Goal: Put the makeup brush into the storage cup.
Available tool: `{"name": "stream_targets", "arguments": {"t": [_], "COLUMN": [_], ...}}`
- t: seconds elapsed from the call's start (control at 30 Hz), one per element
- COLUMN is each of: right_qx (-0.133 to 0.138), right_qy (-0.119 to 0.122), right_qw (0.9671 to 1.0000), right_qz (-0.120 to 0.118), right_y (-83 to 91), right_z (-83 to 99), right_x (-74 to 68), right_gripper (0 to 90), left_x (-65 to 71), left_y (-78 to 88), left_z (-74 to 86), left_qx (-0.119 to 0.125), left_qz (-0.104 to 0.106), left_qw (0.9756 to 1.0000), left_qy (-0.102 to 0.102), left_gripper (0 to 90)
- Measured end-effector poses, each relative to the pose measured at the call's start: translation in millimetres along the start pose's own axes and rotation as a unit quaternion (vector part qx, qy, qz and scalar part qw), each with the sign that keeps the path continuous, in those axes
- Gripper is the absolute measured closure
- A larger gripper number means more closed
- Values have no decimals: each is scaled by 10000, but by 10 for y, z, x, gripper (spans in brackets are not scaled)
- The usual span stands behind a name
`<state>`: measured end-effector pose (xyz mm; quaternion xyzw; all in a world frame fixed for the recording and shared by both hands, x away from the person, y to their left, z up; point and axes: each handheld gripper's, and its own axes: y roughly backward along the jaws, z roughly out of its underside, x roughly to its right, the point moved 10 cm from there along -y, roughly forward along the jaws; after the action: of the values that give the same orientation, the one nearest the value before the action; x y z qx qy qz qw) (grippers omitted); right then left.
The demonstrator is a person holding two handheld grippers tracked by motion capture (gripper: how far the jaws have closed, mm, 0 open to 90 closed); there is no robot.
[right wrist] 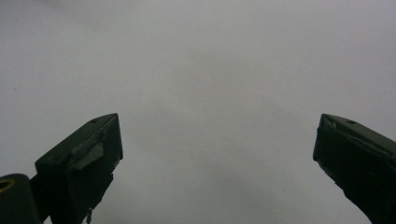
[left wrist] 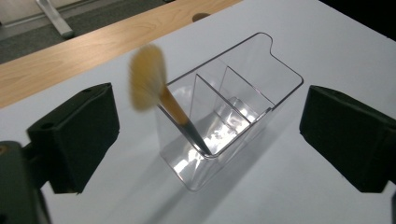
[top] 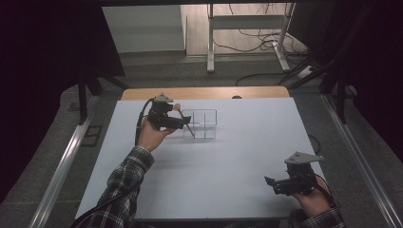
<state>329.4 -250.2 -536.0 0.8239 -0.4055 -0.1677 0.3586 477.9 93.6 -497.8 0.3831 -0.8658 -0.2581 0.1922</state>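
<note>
seen from above: a clear plastic organiser [top: 203, 123], split into compartments, standing upright on the white surface [top: 228, 161] toward its far edge, left of centre and short of the bare wooden strip [top: 204, 92] along that edge. leaning inside it, a makeup brush [top: 183, 117] with a tan bristle head and a brown-and-silver handle, handle end down in the compartment at the organiser's left end, bristles up and tilted out over the rim toward the left edge. just beside the organiser on that side, the left gripper [top: 183, 124], held in a hand with a plaid sleeve, jaws pointing at the brush.

from the left gripper view: jaws spread wide, one at each side of the frame, with the brush [left wrist: 161, 93] and the organiser [left wrist: 233, 116] between them but touched by neither; bristle head blurred; handle tip resting in the bottom corner of the nearest compartment; two other compartments visible behind it, holding nothing.

near the surface's near right corner, well apart from the organiser: the right gripper [top: 272, 183], grey three-cornered plate on top, held low over the white sheet and pointing toward the left edge. from the right gripper view: jaws likewise spread wide, plain white surface [right wrist: 210, 93] between them and nothing gripped.
</note>
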Motion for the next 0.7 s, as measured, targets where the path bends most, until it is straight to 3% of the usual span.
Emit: {"name": "stream_targets", "arguments": {"t": [0.4,0.7], "right_qx": [6,-1], "right_qy": [-32,-32], "right_qw": [10000,10000], "right_qz": [-16,-23], "right_y": [3,2], "right_z": [0,1], "right_x": [4,2], "right_gripper": [12,13], "left_x": [20,30], "left_y": [17,34], "left_z": [39,68], "left_qx": [-45,-6], "left_qz": [57,22], "left_qw": [10000,9997], "left_qy": [-54,-260], "left_gripper": [26,12]}}
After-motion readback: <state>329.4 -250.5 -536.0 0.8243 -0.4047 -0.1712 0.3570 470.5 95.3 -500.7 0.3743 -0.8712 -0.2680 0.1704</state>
